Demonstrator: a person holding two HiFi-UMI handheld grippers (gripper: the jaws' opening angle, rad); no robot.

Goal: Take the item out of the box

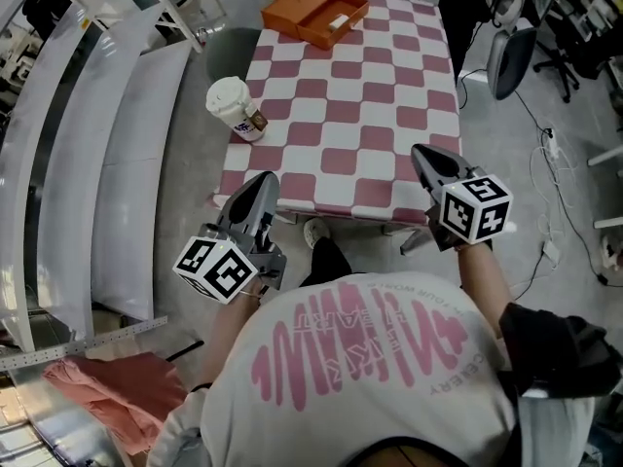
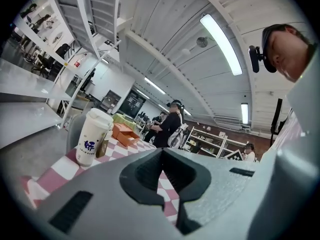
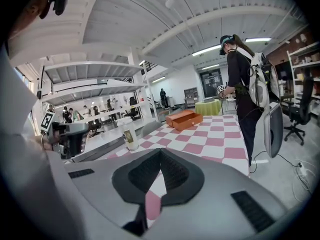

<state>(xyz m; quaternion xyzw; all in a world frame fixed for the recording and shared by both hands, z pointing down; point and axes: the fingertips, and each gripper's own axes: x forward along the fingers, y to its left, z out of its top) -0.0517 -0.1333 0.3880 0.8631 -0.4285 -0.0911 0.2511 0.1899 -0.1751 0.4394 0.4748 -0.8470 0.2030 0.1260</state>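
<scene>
Box (image 1: 313, 12), orange and open, sits at the top centre of the head view on the far edge of the checked table (image 1: 341, 115), with a small white item (image 1: 339, 22) in its right half. We see a lidded cup (image 1: 234, 108) hard by the table's left edge, well apart from the box. The cloth between them shows only its checks. Our left gripper (image 1: 265, 178) at lower left points at the table's near left corner, and our right gripper (image 1: 421, 152) at centre right points at the near right edge. Both are well short of the box. Right of the table a grey chair (image 1: 511, 56) stands on the floor

In the left gripper view the left gripper (image 2: 161, 154) has its jaws closed tip to tip with nothing between them. The cup (image 2: 91, 136) stands at left centre near the table corner, the box (image 2: 125, 133) is small just right of it and farther off, and a standing person (image 2: 170, 124) is beyond

In the right gripper view the right gripper (image 3: 160, 151) is likewise closed and empty. We look along the cloth (image 3: 210, 139) to the box (image 3: 184, 119) at centre, the cup (image 3: 131, 136) left of it at the edge. A person (image 3: 245, 84) and the chair (image 3: 272, 129) stand off the table's right edge
</scene>
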